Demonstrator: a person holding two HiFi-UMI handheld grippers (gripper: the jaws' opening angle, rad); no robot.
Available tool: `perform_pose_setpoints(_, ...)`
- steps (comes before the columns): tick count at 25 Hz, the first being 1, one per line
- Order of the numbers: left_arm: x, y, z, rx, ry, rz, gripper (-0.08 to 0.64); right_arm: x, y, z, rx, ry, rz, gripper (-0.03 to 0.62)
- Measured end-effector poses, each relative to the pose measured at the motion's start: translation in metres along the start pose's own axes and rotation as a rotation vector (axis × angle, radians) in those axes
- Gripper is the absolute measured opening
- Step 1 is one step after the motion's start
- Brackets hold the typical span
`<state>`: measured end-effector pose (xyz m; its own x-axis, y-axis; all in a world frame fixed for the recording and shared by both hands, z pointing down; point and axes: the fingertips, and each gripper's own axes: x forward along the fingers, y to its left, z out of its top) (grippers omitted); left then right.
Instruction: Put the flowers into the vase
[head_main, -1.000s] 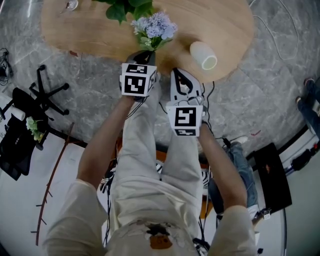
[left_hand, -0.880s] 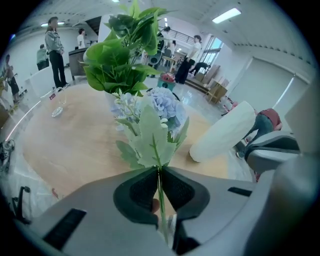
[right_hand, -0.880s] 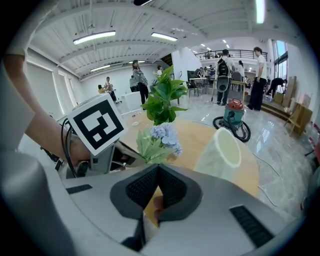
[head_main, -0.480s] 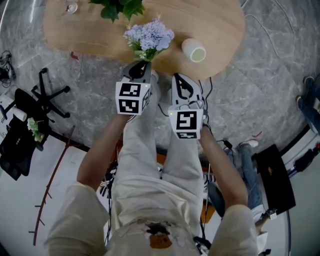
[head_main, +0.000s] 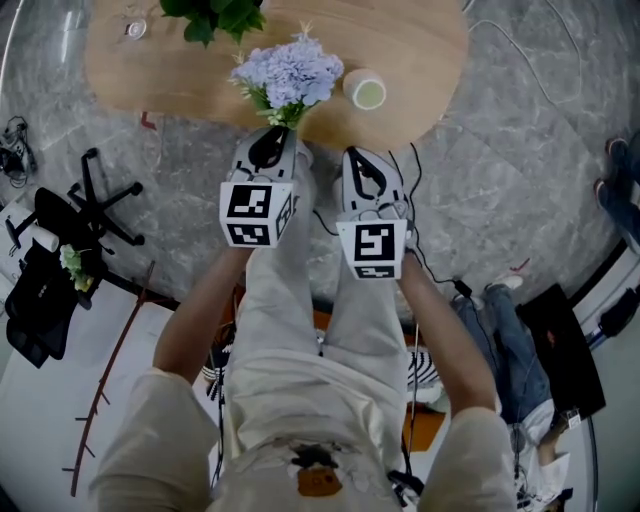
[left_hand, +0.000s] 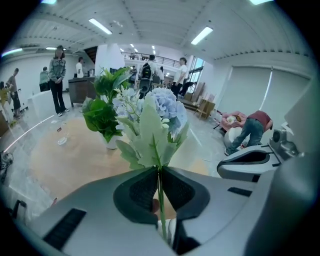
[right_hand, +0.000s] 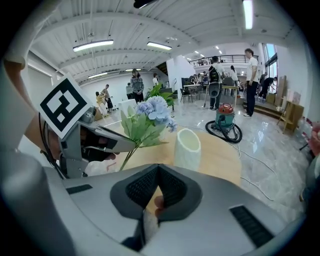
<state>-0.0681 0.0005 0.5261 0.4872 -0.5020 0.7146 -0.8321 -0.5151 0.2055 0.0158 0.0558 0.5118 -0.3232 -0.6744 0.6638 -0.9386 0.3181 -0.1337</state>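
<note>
Here, at the far left of the head view, a black office chair (head_main: 100, 195) is seen on the grey marble floor (head_main: 520, 170). Higher in the picture a wooden table (head_main: 420, 50) is found, and a green potted plant (head_main: 212, 12) is placed near its far edge. The left gripper (head_main: 274, 135) is held at the near edge of the table and is pointed slantwise down. In the left gripper view its jaws are seen closed on the thin green stem of the flowers (left_hand: 162, 107), so the bunch is gripped and is carried in the air. The pale blue blooms and the leaves are raised beyond the pads (left_hand: 142, 191). In the head view the blooms are seen over the table top, between the potted plant and the vase (head_main: 366, 90). The vase is white and is stood upright on the table with its open mouth turned up. It is located just to the right of the flowers and is not touched by them. The right gripper (head_main: 358, 155) is held beside the left one, just before the near edge of the table. In the right gripper view its jaws are pressed together and nothing is held between them. The vase is seen ahead of them, and the flowers to its left. At the far right, a person in blue jeans (head_main: 505, 345) is seen low on the floor.
</note>
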Motion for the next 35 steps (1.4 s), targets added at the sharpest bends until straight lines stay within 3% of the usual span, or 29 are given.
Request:
perform_pose_setpoints(7, -0.017, -0.018, 0.029, 0.021, -0.095, 0.004, 0.035, -0.018, -0.007, -0.005, 0.025, -0.032, -0.018, 0.002)
perform_pose_setpoints(23, -0.049, -0.059, 0.125, 0.063, -0.398, 0.028, 0.035, -0.04, -0.047, 0.018, 0.14, -0.118, -0.063, 0.002)
perform_pose_setpoints(29, -0.052, -0.068, 0.151, 0.042, -0.494, 0.016, 0.035, -0.037, -0.059, 0.025, 0.149, -0.147, -0.058, 0.002)
perform_pose_setpoints(35, -0.073, -0.095, 0.161, 0.086, -0.586, 0.016, 0.035, -0.059, -0.064, 0.02, 0.161, -0.178, -0.064, 0.002)
